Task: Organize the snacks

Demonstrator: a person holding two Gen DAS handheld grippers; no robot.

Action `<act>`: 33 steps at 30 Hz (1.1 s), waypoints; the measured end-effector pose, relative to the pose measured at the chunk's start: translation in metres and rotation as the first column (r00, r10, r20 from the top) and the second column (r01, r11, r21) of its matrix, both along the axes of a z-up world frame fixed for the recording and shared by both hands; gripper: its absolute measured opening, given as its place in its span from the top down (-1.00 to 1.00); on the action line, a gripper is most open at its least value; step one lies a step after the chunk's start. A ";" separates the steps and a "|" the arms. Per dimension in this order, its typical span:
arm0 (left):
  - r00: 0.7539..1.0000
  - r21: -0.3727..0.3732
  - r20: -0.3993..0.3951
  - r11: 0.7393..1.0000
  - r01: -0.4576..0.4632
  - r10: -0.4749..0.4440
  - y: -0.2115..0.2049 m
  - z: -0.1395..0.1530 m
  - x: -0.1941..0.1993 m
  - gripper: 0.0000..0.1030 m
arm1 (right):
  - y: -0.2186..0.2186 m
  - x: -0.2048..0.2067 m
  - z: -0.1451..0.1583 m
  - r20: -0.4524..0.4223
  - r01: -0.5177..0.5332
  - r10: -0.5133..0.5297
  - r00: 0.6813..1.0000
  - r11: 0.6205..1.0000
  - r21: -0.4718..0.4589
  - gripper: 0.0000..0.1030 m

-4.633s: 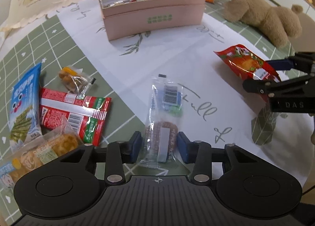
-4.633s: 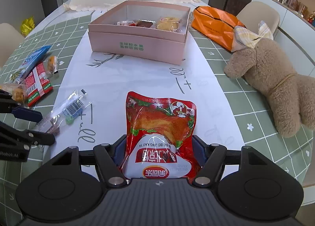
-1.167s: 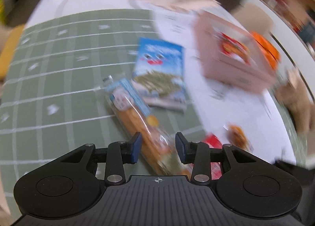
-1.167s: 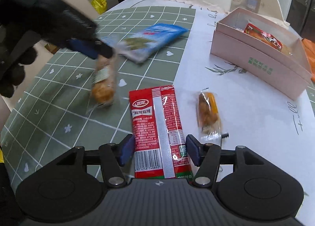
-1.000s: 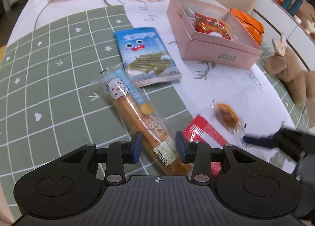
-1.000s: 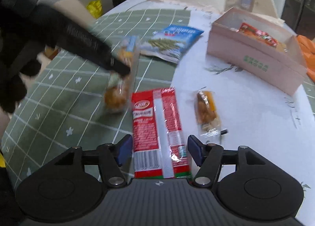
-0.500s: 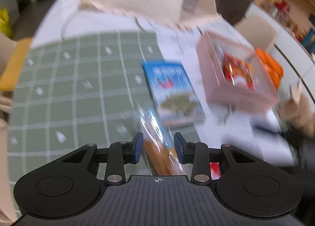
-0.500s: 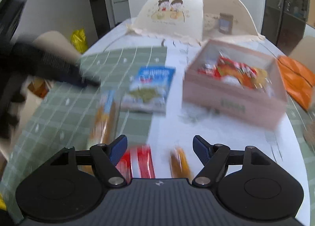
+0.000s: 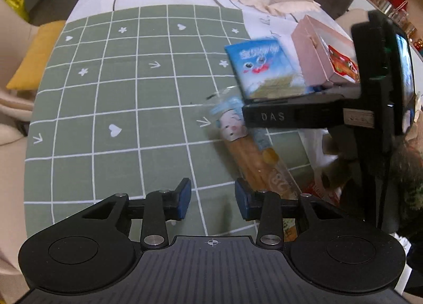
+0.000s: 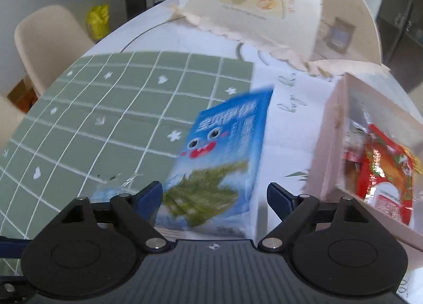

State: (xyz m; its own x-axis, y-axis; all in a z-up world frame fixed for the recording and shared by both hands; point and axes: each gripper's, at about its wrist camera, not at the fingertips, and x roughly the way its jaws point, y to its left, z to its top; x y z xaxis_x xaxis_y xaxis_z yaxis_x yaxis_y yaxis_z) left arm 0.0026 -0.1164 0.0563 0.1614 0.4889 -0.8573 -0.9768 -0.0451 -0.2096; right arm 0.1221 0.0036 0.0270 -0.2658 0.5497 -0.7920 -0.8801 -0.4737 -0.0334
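Blue seaweed snack pack point(image 10: 222, 161) lies flat mid-frame, lower end between right gripper point(image 10: 214, 195) jaws, which have just been opening, pads clear | pink box point(image 10: 327, 145) at right | left gripper point(image 9: 212, 199) released, empty; long biscuit pack point(image 9: 253, 155) right of it

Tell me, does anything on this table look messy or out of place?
Nothing is spilled or damaged. Two snacks lie loose outside the pink box: the blue seaweed packet, skewed across the mat's edge, and the long biscuit-stick packet, lying diagonally.
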 end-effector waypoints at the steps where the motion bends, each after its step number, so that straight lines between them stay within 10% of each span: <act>1: 1.000 -0.001 0.004 1.000 0.001 -0.001 -0.001 0.001 0.002 0.22 | -0.001 0.003 0.000 -0.026 -0.003 0.002 1.000 1.000 -0.028 -0.66; 12: 0.995 0.088 0.052 0.993 0.077 -0.082 -0.014 0.037 0.035 0.22 | -0.087 0.081 0.043 -0.045 -0.108 0.110 0.993 0.993 0.047 -0.55; 18: 0.940 0.019 0.167 0.954 0.300 -0.299 -0.019 0.022 0.094 0.22 | -0.125 0.140 0.038 0.028 -0.028 0.025 0.999 0.993 0.113 -0.58; 24: 0.910 -0.075 0.078 0.908 0.413 -0.407 -0.028 -0.012 0.139 0.23 | -0.130 0.179 0.008 -0.009 0.128 -0.128 0.992 0.992 0.002 -0.59; 33: 0.954 -0.070 -0.054 0.954 0.292 -0.295 -0.015 -0.010 0.114 0.28 | -0.152 0.191 0.006 -0.005 0.267 -0.269 0.963 0.956 0.120 -0.61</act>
